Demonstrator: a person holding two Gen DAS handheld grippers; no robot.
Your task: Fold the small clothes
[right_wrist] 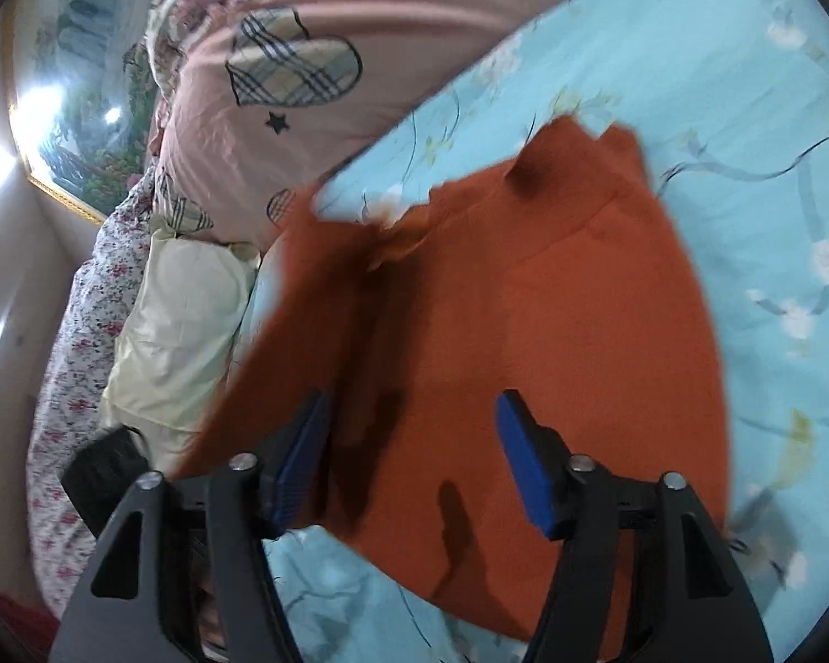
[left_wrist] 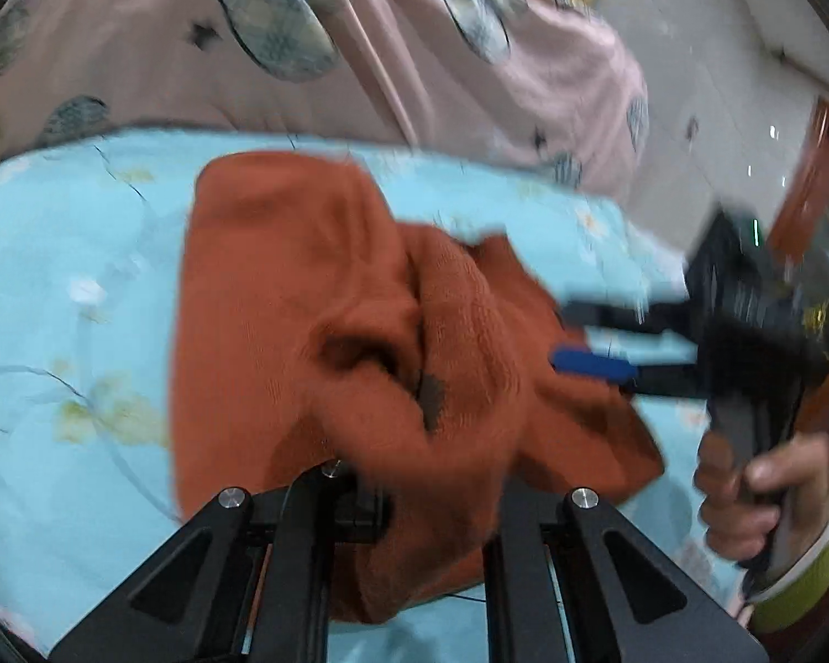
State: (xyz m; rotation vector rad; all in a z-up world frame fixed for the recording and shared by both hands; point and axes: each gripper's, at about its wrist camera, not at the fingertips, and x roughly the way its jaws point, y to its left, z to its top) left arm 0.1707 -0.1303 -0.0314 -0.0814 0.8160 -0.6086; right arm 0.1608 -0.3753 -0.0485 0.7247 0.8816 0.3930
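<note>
Right wrist: orange garment [right_wrist: 552, 320] long axis running away, waistband far.

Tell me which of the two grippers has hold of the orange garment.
The left gripper: its jaws are shut, bunching the orange garment. The right gripper stands open above the cloth.

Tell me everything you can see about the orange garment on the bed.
The orange garment is a rust-coloured knit, soft and towel-like in texture, with a ribbed band at its far edge. It lies rumpled on the light blue floral sheet, one part bunched and lifted at the left gripper, whose tips are hidden by cloth. The right gripper hangs open over it.
</note>
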